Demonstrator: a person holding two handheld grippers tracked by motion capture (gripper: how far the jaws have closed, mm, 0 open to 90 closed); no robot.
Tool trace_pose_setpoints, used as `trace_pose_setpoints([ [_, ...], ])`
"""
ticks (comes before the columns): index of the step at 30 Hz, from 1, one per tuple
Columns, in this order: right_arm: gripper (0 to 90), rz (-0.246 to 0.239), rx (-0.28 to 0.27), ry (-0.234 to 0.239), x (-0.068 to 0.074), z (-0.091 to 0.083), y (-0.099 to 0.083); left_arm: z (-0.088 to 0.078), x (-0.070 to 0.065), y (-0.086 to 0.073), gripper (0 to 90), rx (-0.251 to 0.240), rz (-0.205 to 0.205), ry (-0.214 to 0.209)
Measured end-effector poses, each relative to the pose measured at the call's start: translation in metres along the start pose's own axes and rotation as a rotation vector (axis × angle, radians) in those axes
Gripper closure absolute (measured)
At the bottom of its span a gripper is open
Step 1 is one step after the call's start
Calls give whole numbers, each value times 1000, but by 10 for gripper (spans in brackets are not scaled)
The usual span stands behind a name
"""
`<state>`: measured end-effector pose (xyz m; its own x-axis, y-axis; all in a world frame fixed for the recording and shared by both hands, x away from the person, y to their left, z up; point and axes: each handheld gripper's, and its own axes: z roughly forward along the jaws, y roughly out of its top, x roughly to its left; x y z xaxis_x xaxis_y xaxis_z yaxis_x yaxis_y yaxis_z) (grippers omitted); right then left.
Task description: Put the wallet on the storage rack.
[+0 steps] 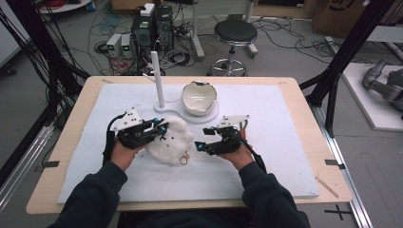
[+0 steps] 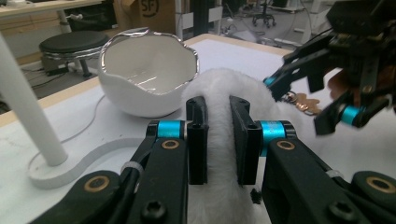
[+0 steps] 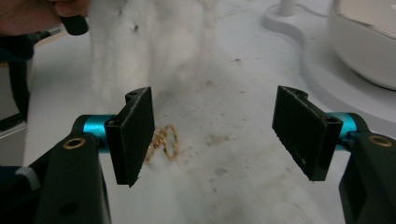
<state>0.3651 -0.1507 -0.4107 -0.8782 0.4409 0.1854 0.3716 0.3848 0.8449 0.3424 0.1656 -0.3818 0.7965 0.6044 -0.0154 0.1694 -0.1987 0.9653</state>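
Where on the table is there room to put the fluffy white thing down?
Bare white mat lies right of the right gripper, and along the near edge between the sleeves. It is crowded mid-table: fluffy toy, left gripper, eggshell bowl and white post.

White fluffy plush (image 1: 168, 139): plain, with a gold-coloured ring clasp (image 1: 183, 160) attached. Eggshell-shaped bowl (image 1: 199, 98): white, glossy, rimmed in silver. Stand with upright rod (image 1: 157, 78): white throughout. Table pad (image 1: 285, 142): white, faintly speckled, bordered by pale wood table (image 1: 304, 102). Left gripper (image 1: 159, 130) and right gripper (image 1: 202, 145): black jaws, turquoise collars, brass-coloured rivets. Sleeves (image 1: 90, 194): dark navy.
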Motion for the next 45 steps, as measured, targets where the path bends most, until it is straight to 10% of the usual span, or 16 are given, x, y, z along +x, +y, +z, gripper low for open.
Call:
trace_pose_setpoints([
  [8,505,-24,26,88,10,20,6,11,-12,0,781,9,17,-56],
  [14,755,-53,49,60,10,16,8,12,-11,-1,762,17,2,-70],
  [20,772,-74,38,30,10,10,8,11,1,-11,451,82,-100,-43],
  [26,772,-62,0,27,7,1,10,4,11,-27,472,119,-150,-83],
  [34,747,-97,-24,20,5,-5,11,4,5,-26,773,108,-69,-129],
  [38,568,-56,-36,53,0,-5,9,3,2,-25,787,74,-44,-168],
  [45,751,-66,-48,55,0,-7,10,6,4,-25,671,96,-88,-93],
])
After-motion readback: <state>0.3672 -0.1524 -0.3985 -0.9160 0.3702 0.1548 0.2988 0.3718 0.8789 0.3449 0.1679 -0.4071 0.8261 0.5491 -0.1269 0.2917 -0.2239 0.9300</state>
